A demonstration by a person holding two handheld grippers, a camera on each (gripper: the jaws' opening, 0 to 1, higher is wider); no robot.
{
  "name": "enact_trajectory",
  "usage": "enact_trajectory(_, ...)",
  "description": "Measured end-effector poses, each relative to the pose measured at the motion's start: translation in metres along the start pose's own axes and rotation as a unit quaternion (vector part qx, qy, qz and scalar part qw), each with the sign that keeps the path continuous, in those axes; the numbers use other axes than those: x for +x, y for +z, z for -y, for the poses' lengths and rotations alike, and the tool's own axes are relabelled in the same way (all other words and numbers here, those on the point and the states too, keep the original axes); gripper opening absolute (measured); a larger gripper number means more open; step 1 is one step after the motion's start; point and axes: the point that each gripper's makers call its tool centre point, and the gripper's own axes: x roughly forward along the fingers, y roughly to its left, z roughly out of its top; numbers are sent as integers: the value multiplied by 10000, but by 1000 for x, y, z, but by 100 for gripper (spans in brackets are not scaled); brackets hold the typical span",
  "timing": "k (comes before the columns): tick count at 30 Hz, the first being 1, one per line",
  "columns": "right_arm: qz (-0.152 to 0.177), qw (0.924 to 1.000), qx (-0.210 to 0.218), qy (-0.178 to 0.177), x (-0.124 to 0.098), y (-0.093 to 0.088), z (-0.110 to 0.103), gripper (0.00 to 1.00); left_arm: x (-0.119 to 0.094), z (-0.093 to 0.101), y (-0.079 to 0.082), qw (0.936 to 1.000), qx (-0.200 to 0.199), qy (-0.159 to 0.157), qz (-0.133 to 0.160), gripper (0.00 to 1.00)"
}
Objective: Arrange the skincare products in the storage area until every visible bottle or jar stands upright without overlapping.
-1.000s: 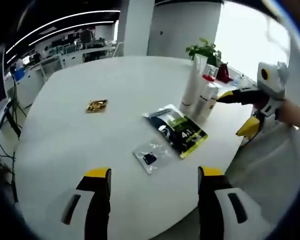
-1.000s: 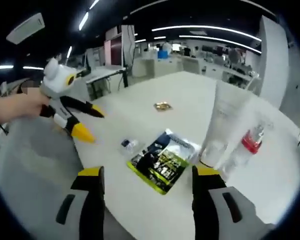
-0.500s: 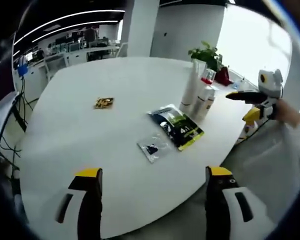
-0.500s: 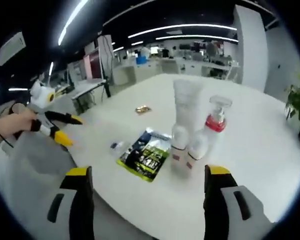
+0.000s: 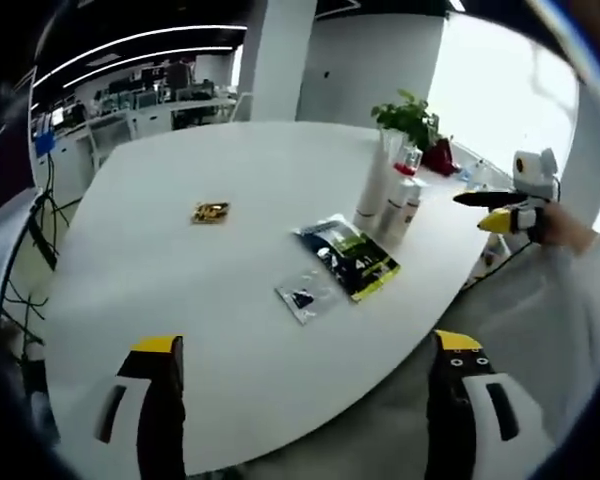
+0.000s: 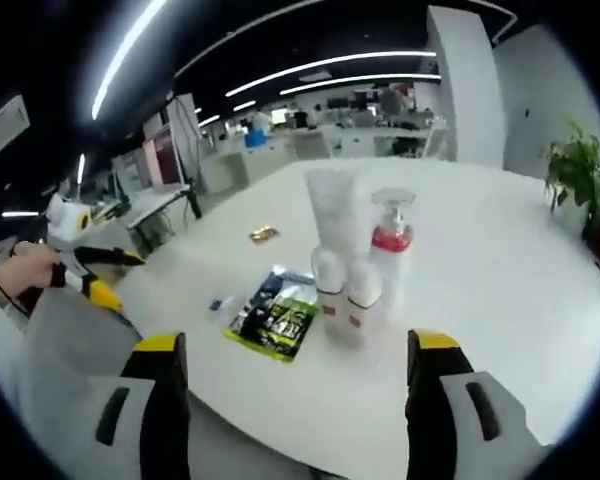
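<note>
Both grippers off the table, jaws spread wide, nothing held. Right gripper [image 6: 290, 400] hangs over the near table edge, facing the skincare cluster: tall white tube [image 6: 337, 215] upright at the back, pump bottle [image 6: 391, 250] with a red collar beside it, two small white bottles [image 6: 345, 293] in front, all standing and bunched so they look to be touching. Cluster sits ahead of the jaws, roughly centred between them, well apart. Green-black sachet [image 6: 274, 317] lies flat just left of the bottles; small clear packet [image 6: 220, 304] further left; gold wrapper [image 6: 264, 234] beyond. Left gripper [image 5: 305, 420] sits back from the white table [image 5: 180, 290], the cluster far off to its upper right.
</note>
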Motion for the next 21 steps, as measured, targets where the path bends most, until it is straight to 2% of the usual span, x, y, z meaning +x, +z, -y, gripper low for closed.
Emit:
enact_trajectory(9,-119,9998,-135,16,2,-5,-1,90,7,-5,0,9999,-14,23,-140,96)
enact_trajectory(11,-230,9996,-179,-29,1,-9,1,90,11,-7,2,9999,-19,33,-156,95)
enact_trajectory(14,-219,9995,-216,-10,1,-10,2,90,21,-14,5,9997,-2,90,-244,96)
enact_trajectory(21,-366,9988,-334,3,6,-15,1,92,42,-27,25,9994,29,113,-322,97)
